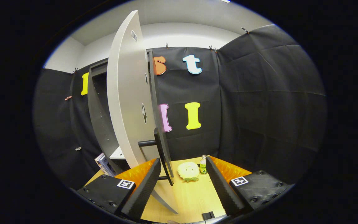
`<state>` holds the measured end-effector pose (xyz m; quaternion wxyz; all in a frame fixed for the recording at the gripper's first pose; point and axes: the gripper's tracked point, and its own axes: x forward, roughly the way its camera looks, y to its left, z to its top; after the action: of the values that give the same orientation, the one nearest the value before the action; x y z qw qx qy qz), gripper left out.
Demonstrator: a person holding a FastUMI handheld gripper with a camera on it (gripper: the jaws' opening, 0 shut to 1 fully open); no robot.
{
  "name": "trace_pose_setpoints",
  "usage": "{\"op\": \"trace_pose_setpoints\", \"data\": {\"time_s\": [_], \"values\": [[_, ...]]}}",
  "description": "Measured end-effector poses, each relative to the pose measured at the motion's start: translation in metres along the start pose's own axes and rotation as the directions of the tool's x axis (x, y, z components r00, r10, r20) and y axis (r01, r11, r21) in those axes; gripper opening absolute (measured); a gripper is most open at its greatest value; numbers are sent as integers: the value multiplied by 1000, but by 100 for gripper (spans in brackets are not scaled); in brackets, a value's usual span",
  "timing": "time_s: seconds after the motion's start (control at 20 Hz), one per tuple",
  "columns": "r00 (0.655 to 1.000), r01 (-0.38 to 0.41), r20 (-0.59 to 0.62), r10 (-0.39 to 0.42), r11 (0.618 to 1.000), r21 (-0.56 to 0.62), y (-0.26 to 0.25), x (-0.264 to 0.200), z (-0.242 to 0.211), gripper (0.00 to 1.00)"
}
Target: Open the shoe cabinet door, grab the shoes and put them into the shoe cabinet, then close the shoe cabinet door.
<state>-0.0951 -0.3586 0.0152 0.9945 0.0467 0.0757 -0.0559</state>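
At eleven o'clock the cabinet door (124, 93) stands open — tongs (183, 174) spread, empty; next, seemingly, fetching shoes.

A light wooden tabletop (191, 196) carries everything here. On its left stands a tall dark grey shoe cabinet (99, 112), its pale grey door (126, 99) swung open toward the near side, a black bar handle (162, 152) on the door's edge. At the cabinet's foot, far left, a box with a printed purple side (103, 163) lies on the wood. Farther back, near the middle, a pale yellow round plush toy (188, 171) rests flat, and just to its right a small green bottle (203, 165) stands upright.
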Motion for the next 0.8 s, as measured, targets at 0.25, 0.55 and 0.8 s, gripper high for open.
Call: {"op": "trace_pose_setpoints", "data": {"time_s": [0.25,0.55,0.8], "values": [[999,-40,-3,40,999,-8,34,-1,-7,96],[996,-85,-11,85,996,-12,82,-2,-15,97],[994,-110,-14,110,994,-13,132,8,-24,97]]}}
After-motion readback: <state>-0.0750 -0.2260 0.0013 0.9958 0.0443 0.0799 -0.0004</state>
